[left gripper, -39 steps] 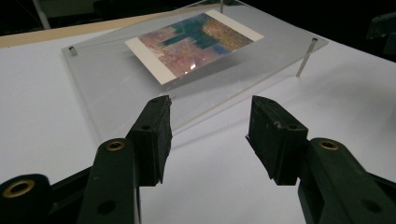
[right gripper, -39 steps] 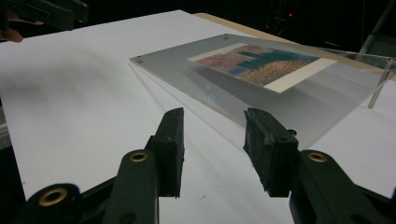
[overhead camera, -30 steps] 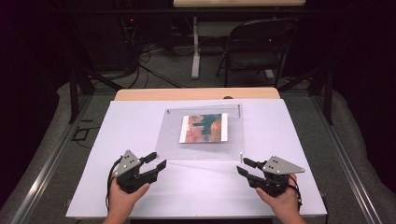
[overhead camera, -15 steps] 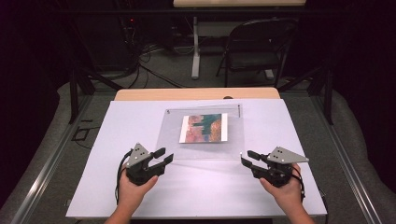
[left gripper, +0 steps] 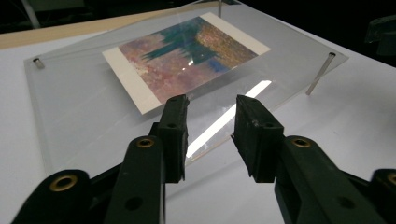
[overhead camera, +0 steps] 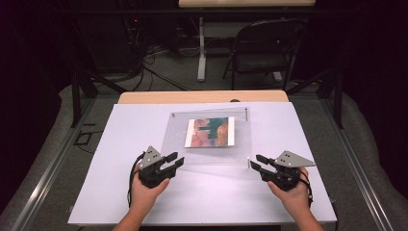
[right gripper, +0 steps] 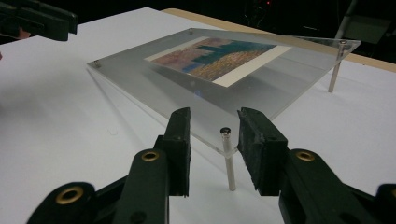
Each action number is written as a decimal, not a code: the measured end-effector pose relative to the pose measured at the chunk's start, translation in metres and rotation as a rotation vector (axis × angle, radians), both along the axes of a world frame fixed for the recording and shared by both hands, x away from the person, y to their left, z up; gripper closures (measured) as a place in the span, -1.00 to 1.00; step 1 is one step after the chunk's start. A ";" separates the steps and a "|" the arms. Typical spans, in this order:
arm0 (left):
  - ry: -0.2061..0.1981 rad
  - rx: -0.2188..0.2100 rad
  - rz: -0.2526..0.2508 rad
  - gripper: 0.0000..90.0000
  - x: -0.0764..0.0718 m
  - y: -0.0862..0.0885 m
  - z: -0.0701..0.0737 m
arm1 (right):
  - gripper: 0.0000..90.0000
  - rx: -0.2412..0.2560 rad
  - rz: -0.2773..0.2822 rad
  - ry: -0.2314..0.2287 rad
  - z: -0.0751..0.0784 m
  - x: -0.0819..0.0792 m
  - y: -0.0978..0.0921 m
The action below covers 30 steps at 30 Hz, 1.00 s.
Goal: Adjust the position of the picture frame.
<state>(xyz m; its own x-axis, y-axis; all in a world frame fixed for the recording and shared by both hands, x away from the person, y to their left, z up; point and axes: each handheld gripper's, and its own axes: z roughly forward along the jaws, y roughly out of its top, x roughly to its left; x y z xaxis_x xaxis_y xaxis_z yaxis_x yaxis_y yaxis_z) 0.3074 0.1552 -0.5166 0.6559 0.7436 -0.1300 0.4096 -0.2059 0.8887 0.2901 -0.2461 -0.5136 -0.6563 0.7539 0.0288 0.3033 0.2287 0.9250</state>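
1. A dark room surrounds a white table (overhead camera: 120,192); a folding chair (overhead camera: 262,48) and floor cables sit beyond its far wooden edge.
2. A clear acrylic frame (overhead camera: 178,149) lies at the middle of the table, toward the far side, with a colourful print (overhead camera: 210,131) sandwiched in it. The print shows teal, pink and orange patches with white margins at two ends.
3. The frame stands raised off the white surface on thin metal posts at its corners; in the right gripper view the plate looks slightly tilted, though I cannot tell by how much.
4. The left gripper (overhead camera: 172,161), held in the person's left hand (overhead camera: 144,192), sits just off the frame's near left corner. In the left gripper view its jaws stand apart, spread on either side of the frame's near edge, gripping nothing.
5. The right gripper (overhead camera: 256,162), in the right hand (overhead camera: 291,195), is at the near right corner. In the right gripper view its jaws are parted, with the corner post (right gripper: 227,158) standing between them; whether either pad touches the post I cannot tell.
6. The two grippers are well apart, one at each end of the frame's near edge.
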 end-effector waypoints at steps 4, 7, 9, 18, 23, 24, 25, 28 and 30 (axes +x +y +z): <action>0.034 -0.009 0.003 0.67 0.003 0.001 -0.007 | 0.51 -0.021 -0.019 0.004 -0.004 0.001 -0.002; 0.055 -0.012 0.005 0.83 0.006 -0.002 -0.013 | 0.53 -0.041 -0.029 0.007 -0.007 0.003 -0.004; 0.063 0.003 0.002 0.91 0.007 -0.004 -0.015 | 0.53 -0.044 -0.035 0.015 -0.009 0.005 -0.006; 0.069 0.033 -0.031 1.00 0.003 -0.013 -0.020 | 0.54 -0.069 -0.017 0.060 -0.019 0.007 -0.011; 0.088 0.066 -0.049 1.00 0.001 -0.018 -0.026 | 0.54 -0.077 0.003 0.085 -0.025 0.010 -0.008; 0.090 0.067 -0.053 1.00 0.001 -0.020 -0.028 | 0.54 -0.083 0.007 0.092 -0.026 0.011 -0.007; 0.098 0.074 -0.058 1.00 0.001 -0.021 -0.029 | 0.54 -0.087 0.007 0.092 -0.027 0.012 -0.006; 0.099 0.092 -0.071 1.00 0.001 -0.026 -0.032 | 0.53 -0.095 0.012 0.104 -0.031 0.016 -0.004; 0.102 0.097 -0.072 1.00 0.003 -0.028 -0.033 | 0.52 -0.092 0.014 0.116 -0.034 0.019 -0.003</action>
<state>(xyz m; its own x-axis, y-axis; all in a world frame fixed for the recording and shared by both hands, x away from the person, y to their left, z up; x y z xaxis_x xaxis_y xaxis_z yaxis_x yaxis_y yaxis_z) 0.3101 0.1273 -0.5499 0.6949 0.7075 -0.1287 0.4780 -0.3208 0.8176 0.3093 -0.2488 -0.5473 -0.6629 0.7479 0.0362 0.4032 0.3159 0.8588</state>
